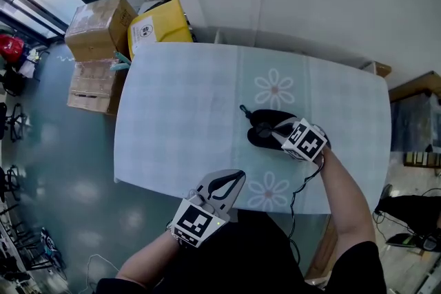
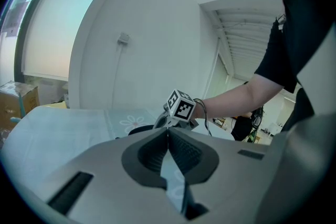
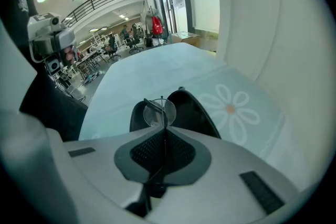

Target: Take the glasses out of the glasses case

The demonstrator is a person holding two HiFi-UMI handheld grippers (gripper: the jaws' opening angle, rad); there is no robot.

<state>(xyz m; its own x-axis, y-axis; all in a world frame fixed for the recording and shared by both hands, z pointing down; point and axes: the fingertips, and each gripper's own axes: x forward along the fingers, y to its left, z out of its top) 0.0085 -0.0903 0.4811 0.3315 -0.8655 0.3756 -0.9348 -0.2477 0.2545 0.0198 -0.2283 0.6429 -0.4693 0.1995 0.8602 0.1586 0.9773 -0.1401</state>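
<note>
The black glasses case (image 1: 264, 124) lies open on the pale flowered table (image 1: 179, 120), right of centre. My right gripper (image 1: 275, 135) reaches over the case from the right. In the right gripper view its jaws are shut on the thin-rimmed glasses (image 3: 158, 111), one clear lens showing just past the tips, above the open case (image 3: 191, 110). The right gripper (image 3: 164, 127) holds the frame edge-on. My left gripper (image 1: 234, 177) hovers at the table's front edge, shut and empty. The left gripper (image 2: 168, 131) looks toward the right gripper's marker cube (image 2: 182, 106).
Cardboard boxes (image 1: 100, 27) and a yellow box (image 1: 158, 24) stand on the floor beyond the table's far left corner. A white wall runs behind the table. A wooden crate (image 1: 413, 89) sits at the right, off the table.
</note>
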